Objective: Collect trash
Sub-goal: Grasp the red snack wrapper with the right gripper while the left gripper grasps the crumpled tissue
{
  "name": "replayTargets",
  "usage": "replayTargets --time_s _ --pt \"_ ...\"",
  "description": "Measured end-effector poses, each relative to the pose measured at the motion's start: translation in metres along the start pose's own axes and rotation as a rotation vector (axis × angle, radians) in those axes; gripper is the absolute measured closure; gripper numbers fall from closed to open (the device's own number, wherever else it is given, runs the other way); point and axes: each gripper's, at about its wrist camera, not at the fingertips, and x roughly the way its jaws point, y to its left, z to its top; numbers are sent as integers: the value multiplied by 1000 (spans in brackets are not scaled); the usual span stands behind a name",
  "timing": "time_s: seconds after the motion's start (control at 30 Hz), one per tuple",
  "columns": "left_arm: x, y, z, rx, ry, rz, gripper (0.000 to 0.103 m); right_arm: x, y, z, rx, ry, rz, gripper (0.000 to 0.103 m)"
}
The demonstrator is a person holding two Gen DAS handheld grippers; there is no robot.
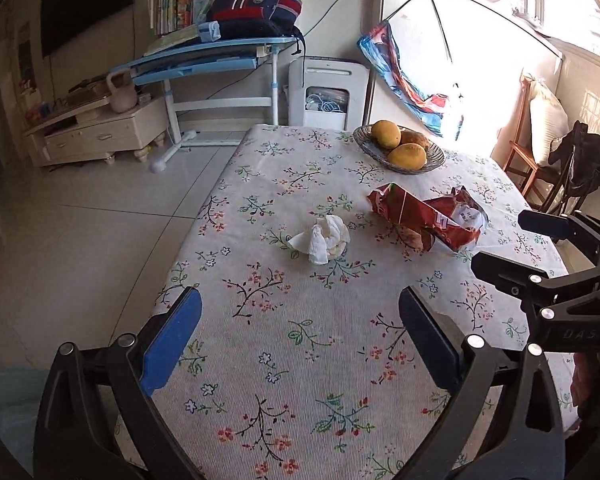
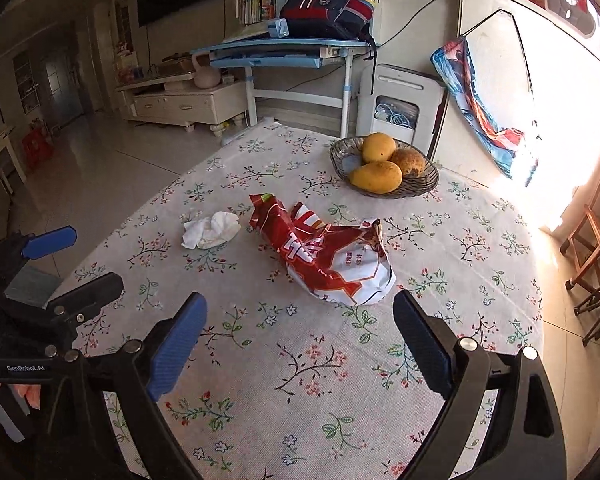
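Now both grippers hover open above the floral tablecloth (image 1: pixel 300 360), holding nothing.

Taking the red snack wrapper (image 2: pixel 332 256) as the landmark: the crumpled white tissue (image 2: pixel 210 230) lies just beside it on the cloth, apart from it, while the wicker fruit basket (image 2: pixel 342 158) with three mangoes sits beyond it, toward the table's far edge. The right gripper (image 2: pixel 300 336) hangs spread nearest the wrapper; the left gripper (image 1: pixel 300 332), jaws wide, hangs on the tissue's side of it.
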Motion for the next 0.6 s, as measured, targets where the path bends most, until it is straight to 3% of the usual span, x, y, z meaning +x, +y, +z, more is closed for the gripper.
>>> replayTargets --time_s 0.3,0.6 --pt "54 0 26 -14 42 12 7 35 -7 10 -51 44 -33 13" --pt "83 -3 41 -12 63 10 7 53 -1 18 -99 65 -20 13"
